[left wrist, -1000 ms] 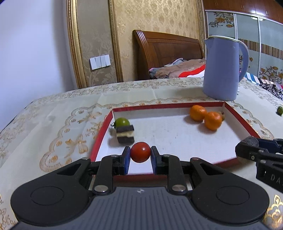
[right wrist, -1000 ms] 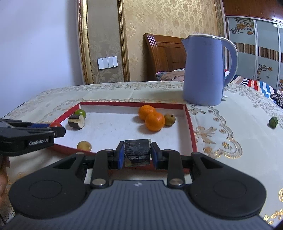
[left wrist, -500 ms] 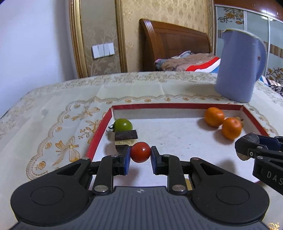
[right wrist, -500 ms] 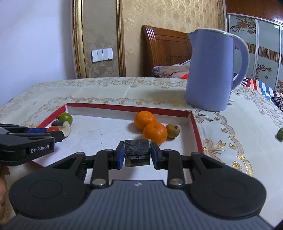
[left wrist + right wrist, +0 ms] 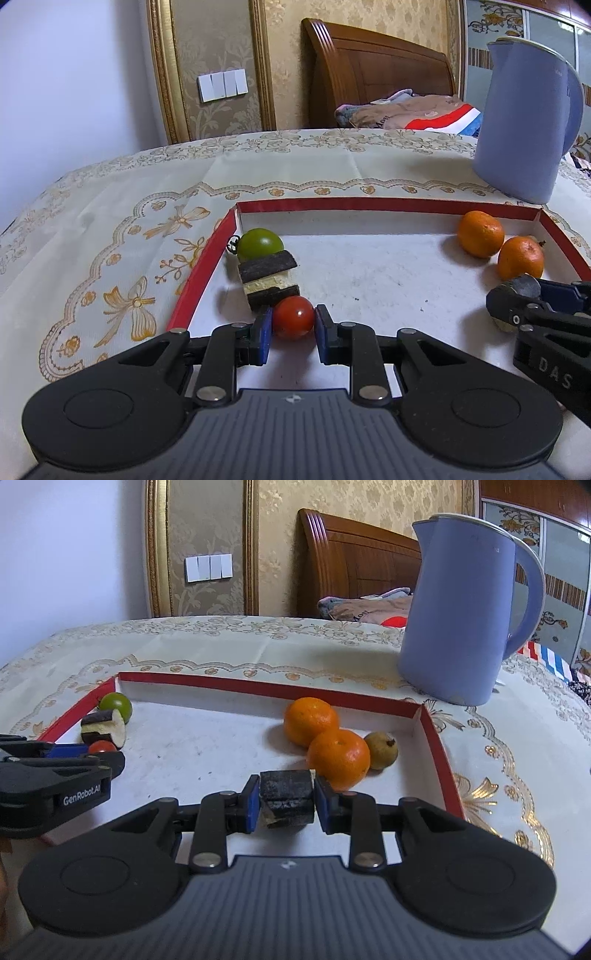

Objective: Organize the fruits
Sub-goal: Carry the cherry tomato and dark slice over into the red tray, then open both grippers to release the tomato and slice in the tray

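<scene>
The red-rimmed tray (image 5: 436, 734) on the desk lies under both sets of jaws. The right gripper (image 5: 284, 799) has its jaws clamped on a dark-skinned fruit chunk (image 5: 286, 794), likely stiff and light, held by its flat sides. The left gripper (image 5: 293, 326) pinches a red cherry tomato (image 5: 293, 317) across its middle: smooth, probably easily crushed.

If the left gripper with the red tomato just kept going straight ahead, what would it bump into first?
Probably the dark-skinned cut chunk, which lies just beyond the left gripper and its red tomato, slightly left. The green tomato sits behind it. Depth is hard to judge.
</scene>
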`<state>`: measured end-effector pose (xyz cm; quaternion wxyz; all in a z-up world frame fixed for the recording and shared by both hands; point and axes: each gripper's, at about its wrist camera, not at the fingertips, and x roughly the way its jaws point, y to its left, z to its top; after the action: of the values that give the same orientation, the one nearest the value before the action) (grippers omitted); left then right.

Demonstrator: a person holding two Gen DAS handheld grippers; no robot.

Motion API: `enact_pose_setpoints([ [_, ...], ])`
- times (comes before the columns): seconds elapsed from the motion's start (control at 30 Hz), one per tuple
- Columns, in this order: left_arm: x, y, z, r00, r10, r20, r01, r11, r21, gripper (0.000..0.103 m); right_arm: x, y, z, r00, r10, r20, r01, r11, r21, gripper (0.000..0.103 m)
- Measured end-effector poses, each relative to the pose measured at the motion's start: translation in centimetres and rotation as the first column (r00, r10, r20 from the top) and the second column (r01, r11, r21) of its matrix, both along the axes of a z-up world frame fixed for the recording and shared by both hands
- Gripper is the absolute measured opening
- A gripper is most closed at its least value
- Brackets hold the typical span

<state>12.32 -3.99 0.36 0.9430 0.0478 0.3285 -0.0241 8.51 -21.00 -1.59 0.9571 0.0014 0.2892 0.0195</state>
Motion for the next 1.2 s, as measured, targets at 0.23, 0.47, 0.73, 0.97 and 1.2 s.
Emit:
enact_pose_setpoints([
  [0.23, 0.8, -0.1, -0.2, 1.000, 0.015, 0.016, -0.015, 1.000, -0.006, 0.023, 0.9, 0.9, -0.3, 1.000, -0.002, 0.004, 0.002, 0.999, -0.039, 0.029],
  [0.47, 1.2, -0.4, -0.2, 0.999, 0.020, 0.032, -0.020, 1.000, 0.016, 0.023, 1.9, 0.7, -0.3, 0.999, -0.032, 0.002, 0.032, 0.998, -0.045, 0.028],
  [0.73, 1.1, -0.6, -0.3, 0.999, 0.023, 0.043, -0.024, 0.999, 0.027, 0.023, 1.9, 0.5, -0.4, 0.999, -0.037, 0.004, 0.037, 0.999, -0.036, 0.028],
  [0.97, 1.0, -0.4, -0.4, 0.997, 0.050, 0.058, -0.052, 0.998, 0.035, 0.044, 1.9, 0.2, -0.5, 0.999, -0.036, 0.002, 0.036, 0.999, -0.015, 0.032],
  [1.2, 0.8, -0.1, -0.2, 0.998, 0.029, 0.048, -0.029, 1.000, 0.002, 0.071, 1.6, -0.2, -0.3, 0.999, -0.035, 0.011, 0.035, 0.999, 0.023, 0.077],
])
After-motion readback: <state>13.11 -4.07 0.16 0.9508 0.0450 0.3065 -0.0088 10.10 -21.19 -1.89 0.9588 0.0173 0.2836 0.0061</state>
